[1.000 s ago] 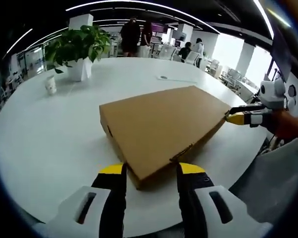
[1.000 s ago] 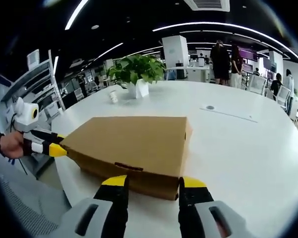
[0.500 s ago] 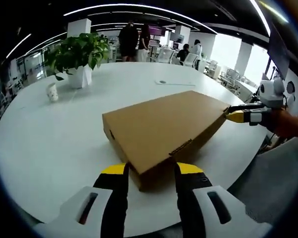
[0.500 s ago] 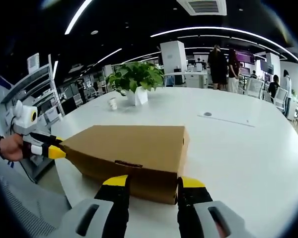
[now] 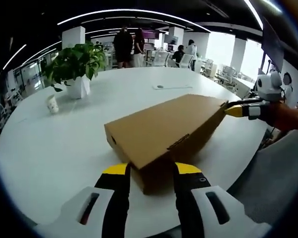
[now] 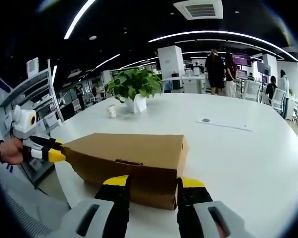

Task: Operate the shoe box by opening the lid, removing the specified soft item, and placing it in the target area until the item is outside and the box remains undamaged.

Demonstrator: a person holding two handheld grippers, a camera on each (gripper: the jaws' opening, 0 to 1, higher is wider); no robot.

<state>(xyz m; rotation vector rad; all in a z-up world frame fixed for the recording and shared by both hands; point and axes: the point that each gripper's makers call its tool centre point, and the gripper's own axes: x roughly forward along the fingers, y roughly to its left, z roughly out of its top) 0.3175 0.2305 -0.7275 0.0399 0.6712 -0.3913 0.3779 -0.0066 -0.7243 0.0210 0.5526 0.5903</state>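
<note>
A closed brown cardboard shoe box (image 5: 161,131) lies on the round white table (image 5: 54,148), lid down. Its near corner sits between the yellow-tipped jaws of my left gripper (image 5: 151,170), which stands open. At the box's far corner the right gripper (image 5: 237,110), held in a hand, touches the lid edge with its yellow tip. In the right gripper view the box (image 6: 126,153) shows its long front face, and my right gripper (image 6: 154,182) is open just under that face, near its right end. The left gripper (image 6: 52,154) meets the box's left corner there. The soft item is hidden inside.
A potted plant (image 5: 74,62) in a white pot and a small paper cup (image 5: 52,104) stand at the far left of the table. A flat sheet (image 5: 166,87) lies farther back. People (image 5: 123,47) and chairs are behind. Shelves (image 6: 37,94) stand off the table's left edge.
Both views have sunk lower and drawn a little nearer, so the box looks flatter and closer. The box stays closed on the table, with both grippers at its corners.
</note>
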